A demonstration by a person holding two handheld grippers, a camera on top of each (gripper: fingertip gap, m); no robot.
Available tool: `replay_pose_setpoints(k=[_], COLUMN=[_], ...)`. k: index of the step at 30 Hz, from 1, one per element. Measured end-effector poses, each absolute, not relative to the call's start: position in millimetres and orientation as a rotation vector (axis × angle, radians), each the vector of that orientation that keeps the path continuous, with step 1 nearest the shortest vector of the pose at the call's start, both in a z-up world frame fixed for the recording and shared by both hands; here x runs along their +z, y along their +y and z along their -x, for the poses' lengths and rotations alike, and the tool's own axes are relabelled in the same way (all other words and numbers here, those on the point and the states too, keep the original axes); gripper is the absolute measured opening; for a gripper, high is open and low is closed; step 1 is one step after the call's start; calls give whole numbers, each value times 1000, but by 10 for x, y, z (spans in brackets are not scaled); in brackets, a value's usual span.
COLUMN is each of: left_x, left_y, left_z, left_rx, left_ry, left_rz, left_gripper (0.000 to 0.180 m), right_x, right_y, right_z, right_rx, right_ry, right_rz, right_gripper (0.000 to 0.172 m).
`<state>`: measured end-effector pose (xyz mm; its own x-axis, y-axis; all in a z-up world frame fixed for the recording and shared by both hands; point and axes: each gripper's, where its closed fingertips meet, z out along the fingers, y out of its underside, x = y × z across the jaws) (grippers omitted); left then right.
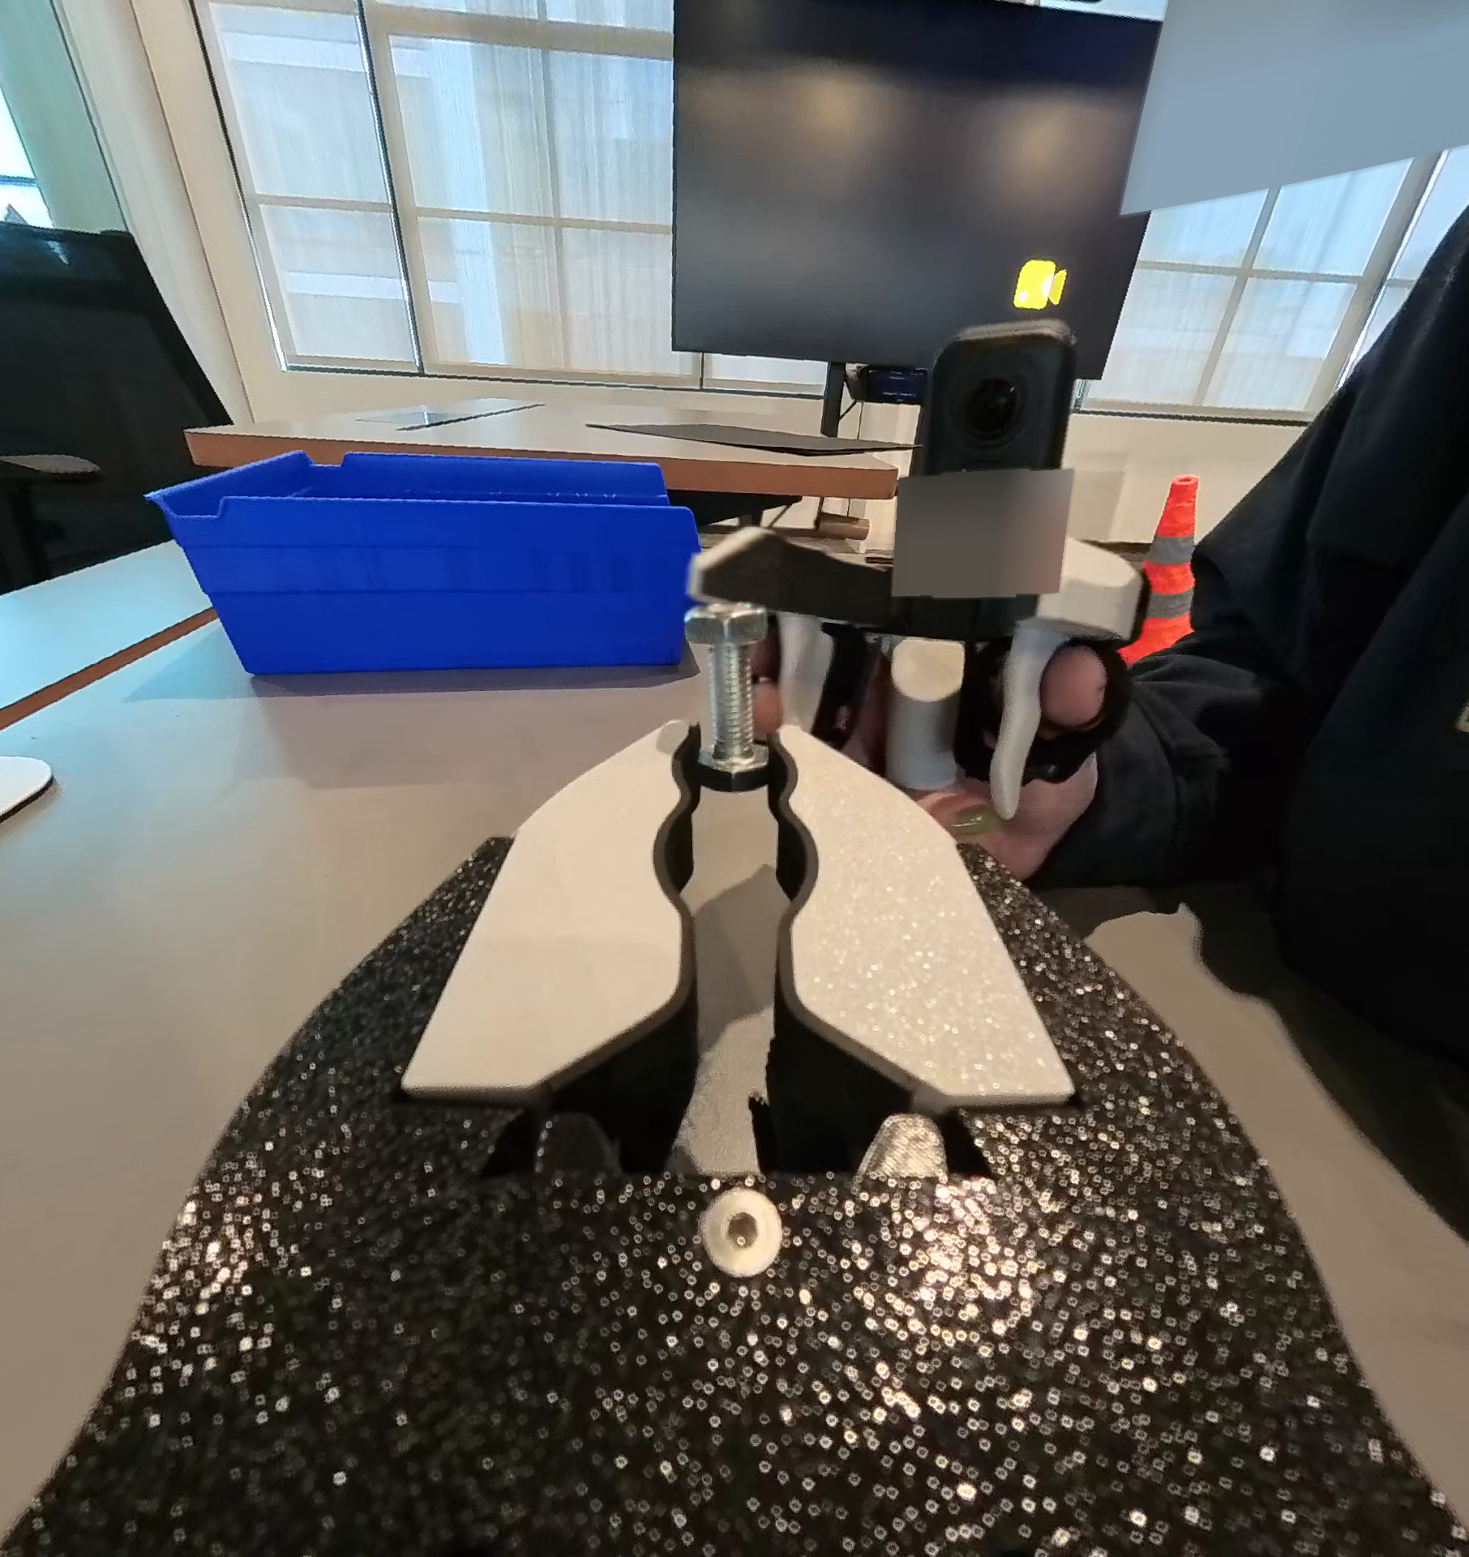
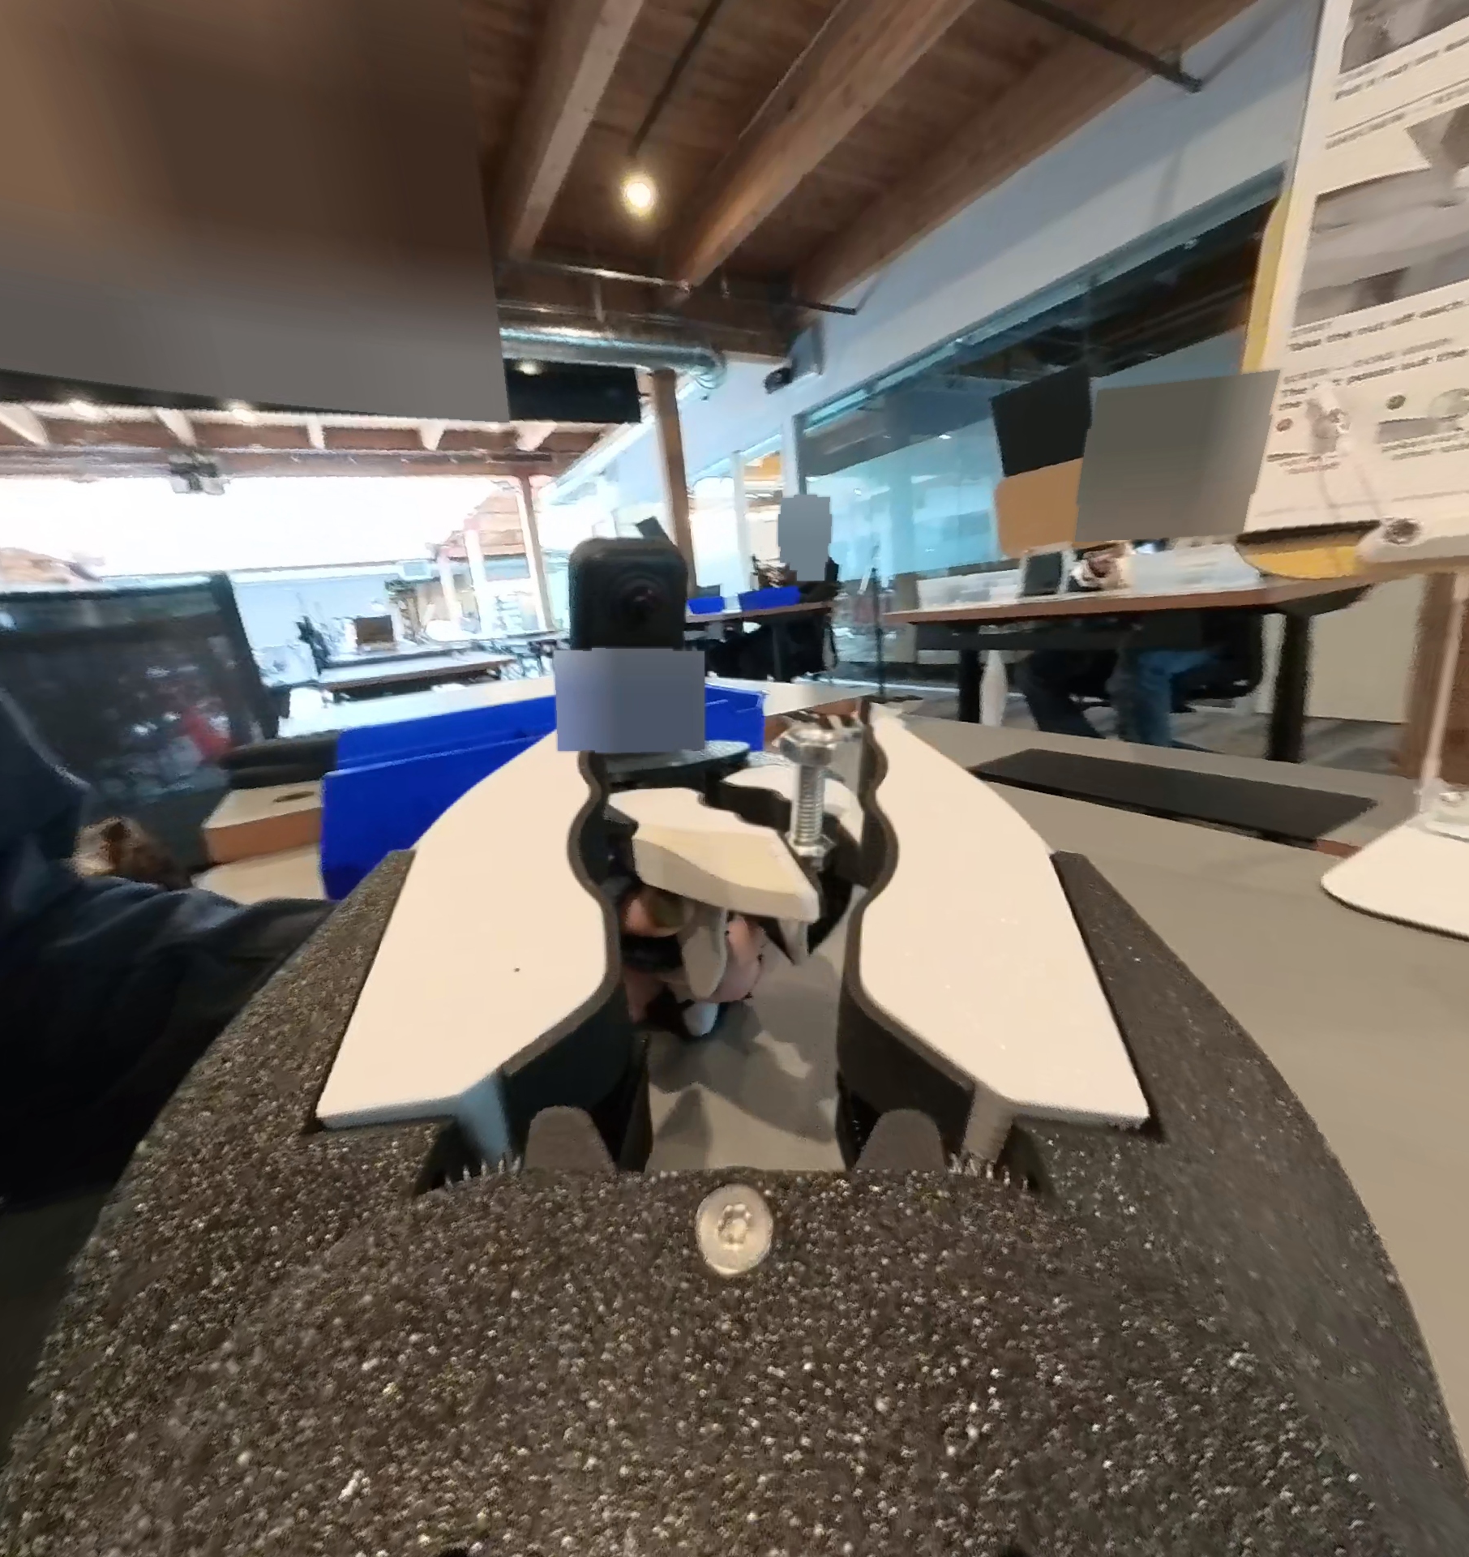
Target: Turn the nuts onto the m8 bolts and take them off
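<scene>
Bolt (image 1: 729, 691) stands upright, nut (image 1: 731, 771) clamped in the left jaws, right jaws wide around its head; an off-centre closure could tilt it and jam the threads.

A grey table (image 1: 209, 842) with a wood-coloured edge carries the things. In the left wrist view a blue bin (image 1: 428, 573) rests on it toward eleven o'clock. In the right wrist view a flat black mat (image 2: 1169, 792) lies at two o'clock, a white stand base (image 2: 1430, 885) at three.

Silver bolt (image 1: 729, 681), blue bin (image 1: 428, 581)
</scene>
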<state>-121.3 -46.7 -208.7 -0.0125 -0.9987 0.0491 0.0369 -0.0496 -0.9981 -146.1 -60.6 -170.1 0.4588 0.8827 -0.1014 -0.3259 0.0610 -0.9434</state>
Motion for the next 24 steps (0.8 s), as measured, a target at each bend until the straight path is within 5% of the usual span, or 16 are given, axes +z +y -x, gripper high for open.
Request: replay_pose_setpoints(k=[3,5,10,24], left_x=[-2088,-2079,-2097,-2179], left_y=[-467,-460,-489,-711], left_z=[1214,1222,1207,1161], left_rx=[-1271,-1275,-1272,-1316], left_ry=[1167,1157,1185,1351], left_rz=[1213,1212,1209,1172], left_gripper=[14,14,14,14], right_x=[-1742,-1727,-1700,-1840], right_y=[-672,-771,-612,-719], right_z=[1533,1478,1456,1742], right_rx=[999,1029,921,1028], right_ry=[-665,-692,-641,-968], right_rz=[1183,1155,1167,1276], right_gripper=[56,36,62,69])
